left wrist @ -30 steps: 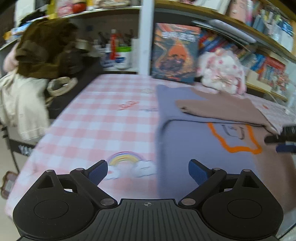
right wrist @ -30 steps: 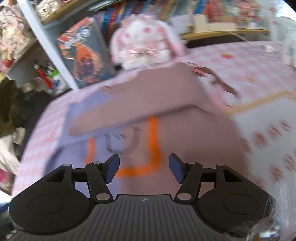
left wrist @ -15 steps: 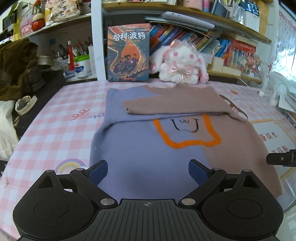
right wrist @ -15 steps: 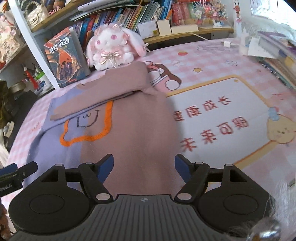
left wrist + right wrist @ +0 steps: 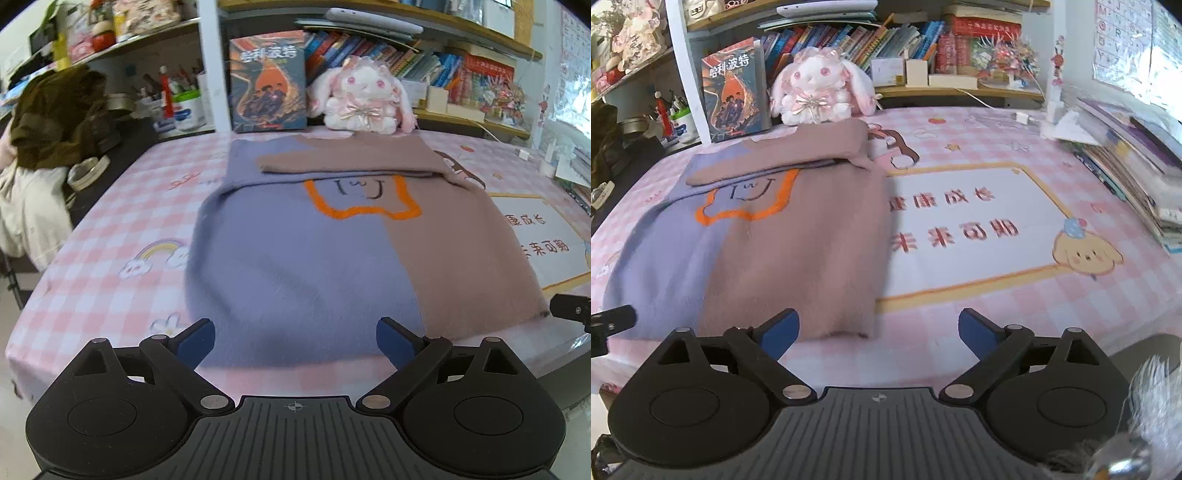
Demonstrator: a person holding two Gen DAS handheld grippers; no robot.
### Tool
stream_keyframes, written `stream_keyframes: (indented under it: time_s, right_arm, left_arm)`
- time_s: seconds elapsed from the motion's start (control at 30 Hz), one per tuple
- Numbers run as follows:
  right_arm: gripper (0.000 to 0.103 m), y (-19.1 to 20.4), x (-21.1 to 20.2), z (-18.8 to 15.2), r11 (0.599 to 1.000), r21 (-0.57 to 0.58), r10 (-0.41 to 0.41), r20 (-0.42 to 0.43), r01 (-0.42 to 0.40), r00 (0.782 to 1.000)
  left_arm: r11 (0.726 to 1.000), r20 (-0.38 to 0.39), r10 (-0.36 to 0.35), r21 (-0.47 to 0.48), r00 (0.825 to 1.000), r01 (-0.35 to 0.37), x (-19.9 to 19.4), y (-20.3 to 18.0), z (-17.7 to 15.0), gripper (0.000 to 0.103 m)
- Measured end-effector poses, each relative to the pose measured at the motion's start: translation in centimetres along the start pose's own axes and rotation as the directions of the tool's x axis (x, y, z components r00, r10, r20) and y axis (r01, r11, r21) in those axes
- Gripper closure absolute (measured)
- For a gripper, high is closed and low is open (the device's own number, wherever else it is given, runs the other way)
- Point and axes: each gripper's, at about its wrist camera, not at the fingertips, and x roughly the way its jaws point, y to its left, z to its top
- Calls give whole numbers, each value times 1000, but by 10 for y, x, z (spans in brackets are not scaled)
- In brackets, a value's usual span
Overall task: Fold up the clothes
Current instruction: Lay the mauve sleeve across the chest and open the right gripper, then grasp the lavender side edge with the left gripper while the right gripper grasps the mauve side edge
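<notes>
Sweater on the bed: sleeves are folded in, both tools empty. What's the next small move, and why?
Probably bring both tools down to the near hem of the sweater. Its sleeves already lie folded across the chest, the body is still full length, and the left tool and right tool stand open above the near corners.

I see a table under a pink checked cloth [image 5: 110, 229] printed with a rainbow and a framed panel of characters. Behind it, wooden shelves [image 5: 953, 90] crammed with books; a white upright post [image 5: 208, 66] divides them. A plush rabbit [image 5: 816, 92] and a standing book [image 5: 267, 81] sit at the back edge. Clothes heaped on a chair [image 5: 48, 122] at left. Daylight from a window [image 5: 1145, 44] at right.
</notes>
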Motion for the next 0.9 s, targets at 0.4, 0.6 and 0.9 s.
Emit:
stream_keyframes:
  time_s: [0.4, 0.6, 0.9]
  right_arm:
    - [10, -1, 3, -11, 999, 33, 23, -29, -22, 999]
    - [26, -4, 21, 2, 993, 105, 58, -56, -51, 997]
    - [58, -24, 46, 20, 971, 239, 40, -83, -19, 996]
  left_arm:
    - [993, -33, 27, -111, 999, -31, -8, 38, -14, 8]
    - [975, -39, 15, -221, 999, -23, 6, 65, -5, 11]
    - [941, -74, -22, -340, 997, -5, 48, 89, 8, 55]
